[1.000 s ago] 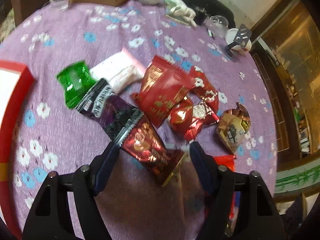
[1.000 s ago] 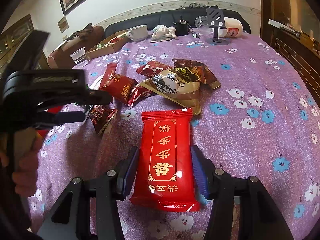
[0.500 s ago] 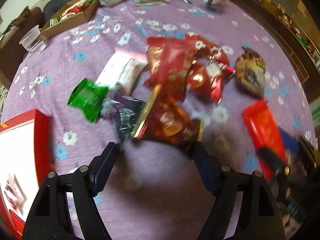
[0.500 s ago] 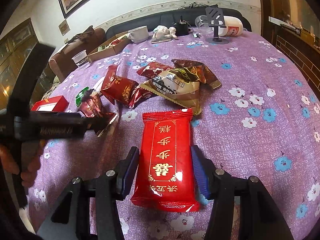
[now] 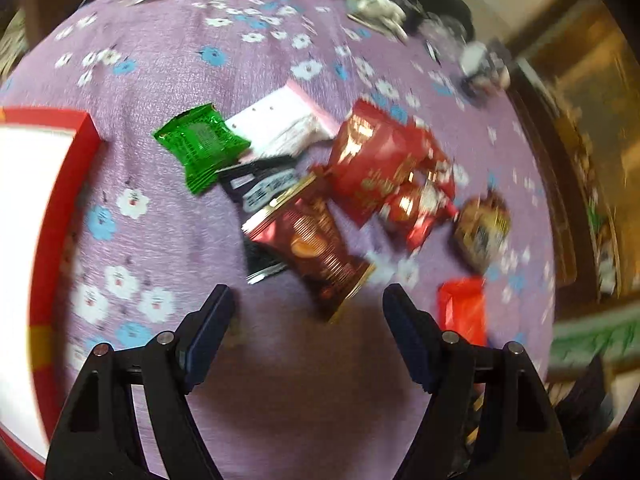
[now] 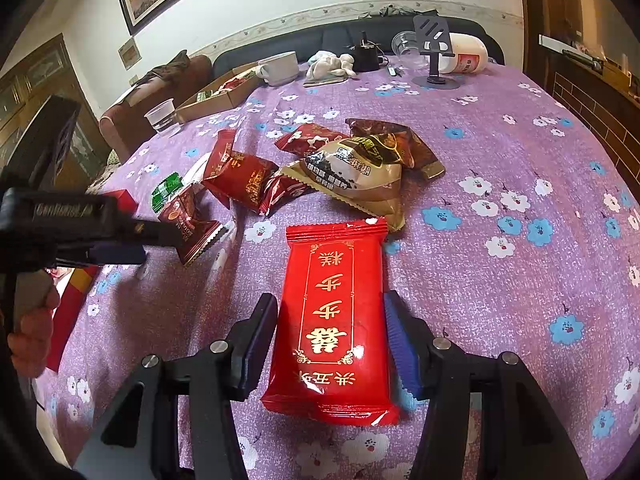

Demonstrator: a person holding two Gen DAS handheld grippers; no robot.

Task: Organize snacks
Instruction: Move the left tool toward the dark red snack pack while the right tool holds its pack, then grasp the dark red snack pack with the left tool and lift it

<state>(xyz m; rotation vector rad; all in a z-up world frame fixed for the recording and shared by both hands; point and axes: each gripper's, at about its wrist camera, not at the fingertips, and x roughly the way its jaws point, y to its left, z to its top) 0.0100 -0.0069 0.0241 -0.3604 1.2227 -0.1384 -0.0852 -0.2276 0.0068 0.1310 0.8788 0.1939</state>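
Under the left wrist camera the left gripper (image 5: 306, 304) hangs over the purple flowered tablecloth (image 5: 168, 60) with its jaws spread wide and nothing between them; the dark red snack packet (image 5: 316, 244) lies just ahead of the fingertips, its lower end reaching toward the gap without touching either pad, beside a green packet (image 5: 200, 144), a white packet (image 5: 280, 122) and a heap of red packets (image 5: 384, 168), while the red box (image 5: 60, 200) sits at the left edge. To take the dark red packet well, I judge the jaws should advance until both pads flank its middle, squared to its long sides, before closing, so that the black packet (image 5: 260, 190) tucked under it is not dragged along. Against the frame a second ago, the packet then lay further in between the fingers, and the view has since swung so more of the red box shows. From the right wrist camera, the right gripper (image 6: 330, 322) straddles the bright red packet (image 6: 334, 320) lying flat on the cloth; both pads stand close at its long edges, but whether they press it I cannot tell. Closing gently on the wrapper's edges would keep it from buckling. This view matches the earlier one nearly exactly, except that the left gripper (image 6: 132, 242) at the left edge sits at a different place and angle, and the dark red packet (image 6: 190, 222) lies free just past its tip
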